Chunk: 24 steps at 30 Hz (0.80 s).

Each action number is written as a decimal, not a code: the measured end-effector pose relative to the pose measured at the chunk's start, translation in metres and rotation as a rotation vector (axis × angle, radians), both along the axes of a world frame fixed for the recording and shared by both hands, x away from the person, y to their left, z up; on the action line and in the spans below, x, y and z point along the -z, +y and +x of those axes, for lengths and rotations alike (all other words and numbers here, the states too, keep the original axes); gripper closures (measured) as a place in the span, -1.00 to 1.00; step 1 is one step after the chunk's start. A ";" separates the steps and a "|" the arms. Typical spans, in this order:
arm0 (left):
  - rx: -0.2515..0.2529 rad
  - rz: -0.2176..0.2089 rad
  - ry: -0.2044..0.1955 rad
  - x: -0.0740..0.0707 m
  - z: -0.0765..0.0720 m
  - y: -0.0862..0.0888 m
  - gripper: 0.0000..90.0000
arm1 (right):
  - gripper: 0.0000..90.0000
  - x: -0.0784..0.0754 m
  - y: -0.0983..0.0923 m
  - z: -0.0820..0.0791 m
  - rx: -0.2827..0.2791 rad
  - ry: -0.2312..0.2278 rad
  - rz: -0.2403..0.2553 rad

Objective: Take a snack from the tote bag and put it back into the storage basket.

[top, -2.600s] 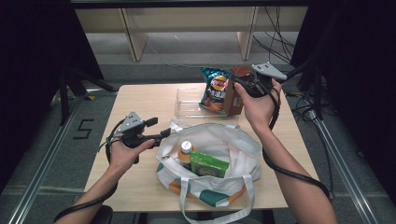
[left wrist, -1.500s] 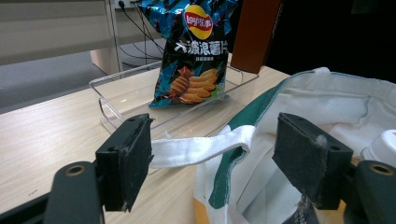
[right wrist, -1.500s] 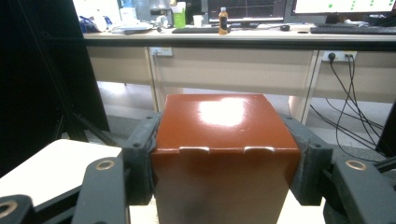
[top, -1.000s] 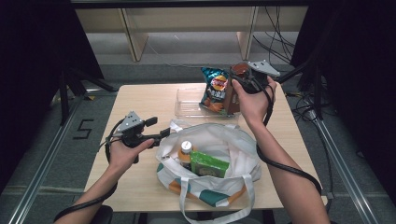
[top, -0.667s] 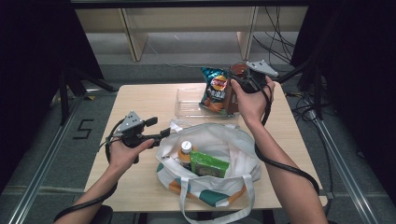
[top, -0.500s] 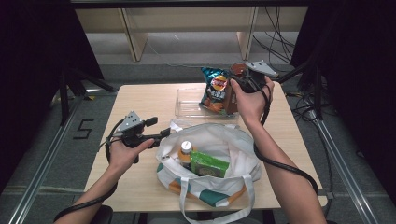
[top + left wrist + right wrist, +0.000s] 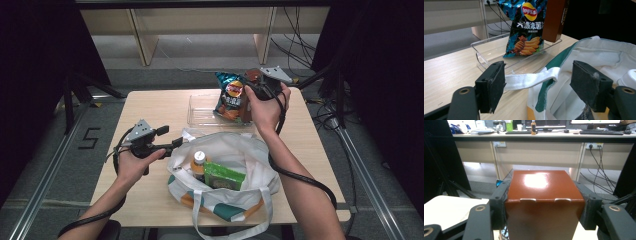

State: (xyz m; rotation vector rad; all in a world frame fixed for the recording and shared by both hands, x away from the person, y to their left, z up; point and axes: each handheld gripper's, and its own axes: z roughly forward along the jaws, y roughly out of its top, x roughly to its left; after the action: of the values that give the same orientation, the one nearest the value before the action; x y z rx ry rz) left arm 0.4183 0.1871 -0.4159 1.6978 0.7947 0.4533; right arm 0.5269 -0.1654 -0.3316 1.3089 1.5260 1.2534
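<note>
Brown carton [image 7: 544, 202], just one, clamped between the right tongs [image 7: 254, 90], held at the right end of one clear tray [image 7: 202, 112] on the bench [image 7: 150, 107]. One chip bag [image 7: 229, 95] upright in that tray, right beside the carton. Left tongs [image 7: 544, 86] spread wide, gripping nothing, one white strap [image 7: 529, 80] lying between them. One tote bag [image 7: 230, 165] nearby: one bottle [image 7: 199, 162], one green pack [image 7: 223, 176] inside.

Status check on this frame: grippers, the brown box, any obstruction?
Right gripper shut on brown box, at clear tray. Left gripper open astride bag strap. Chip bag stands beside the box.
</note>
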 end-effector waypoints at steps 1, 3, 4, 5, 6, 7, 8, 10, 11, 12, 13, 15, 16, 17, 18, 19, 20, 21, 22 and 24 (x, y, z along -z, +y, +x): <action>0.000 -0.001 0.000 0.000 0.000 0.000 -0.41 | -0.12 0.000 0.001 0.000 0.000 0.004 0.000; 0.000 -0.002 0.000 0.000 0.000 0.000 -0.40 | -0.12 0.001 0.000 0.001 0.000 -0.002 -0.010; 0.000 -0.002 0.000 0.000 0.000 0.000 -0.40 | -0.12 0.001 0.001 0.001 0.003 -0.001 -0.005; 0.001 -0.002 -0.001 0.000 0.000 -0.001 -0.40 | -0.12 0.001 0.001 0.001 0.004 -0.002 -0.008; 0.001 -0.001 -0.001 0.000 0.000 -0.001 -0.41 | -0.12 0.002 0.002 0.002 0.003 -0.006 -0.008; 0.001 -0.001 -0.001 0.000 0.000 0.000 -0.40 | -0.12 0.002 0.002 0.002 0.004 -0.011 -0.010; 0.001 -0.001 0.000 0.000 0.000 0.000 -0.40 | -0.12 0.003 0.003 0.002 0.006 -0.008 -0.015; 0.001 0.000 -0.001 0.000 0.000 0.000 -0.41 | -0.12 0.004 0.004 0.002 0.003 -0.008 -0.015; 0.001 -0.001 -0.001 0.000 0.000 0.000 -0.41 | -0.12 0.004 0.004 0.003 0.003 -0.010 -0.018; 0.001 -0.001 -0.001 0.000 0.000 0.000 -0.40 | -0.12 0.005 0.006 0.003 0.011 -0.009 -0.005; 0.001 -0.001 -0.001 0.000 0.000 0.000 -0.41 | -0.12 0.005 0.005 0.004 0.009 -0.015 -0.015; 0.001 0.000 -0.001 0.000 0.000 0.000 -0.40 | -0.12 0.006 0.005 0.004 0.007 -0.009 -0.018; 0.001 0.000 -0.001 0.000 0.000 0.000 -0.41 | -0.12 0.006 0.005 0.004 0.006 -0.013 -0.029; 0.002 -0.001 -0.001 0.000 0.000 0.000 -0.40 | -0.12 0.007 0.006 0.004 0.014 -0.006 -0.012; 0.002 -0.001 -0.001 0.000 0.000 0.000 -0.41 | -0.12 0.007 0.005 0.004 0.013 -0.010 -0.021; 0.002 -0.001 -0.001 0.000 0.000 0.000 -0.40 | -0.12 0.008 0.005 0.005 0.015 -0.008 -0.018; 0.002 -0.001 -0.001 0.000 0.000 0.000 -0.40 | -0.12 0.008 0.006 0.005 0.018 -0.010 -0.015; 0.002 -0.001 -0.001 0.000 0.000 0.000 -0.40 | -0.12 0.009 0.006 0.005 0.023 -0.005 -0.013; 0.002 0.000 -0.001 0.000 0.000 0.000 -0.40 | -0.12 0.009 0.006 0.005 0.022 -0.007 -0.019; 0.002 0.000 -0.001 0.000 0.000 0.000 -0.40 | -0.12 0.010 0.006 0.005 0.022 -0.007 -0.014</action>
State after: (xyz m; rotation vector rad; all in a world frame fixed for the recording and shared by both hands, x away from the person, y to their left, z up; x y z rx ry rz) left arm 0.4184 0.1873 -0.4161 1.6986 0.7923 0.4528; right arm 0.5321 -0.1597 -0.3419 1.3077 1.5086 1.2306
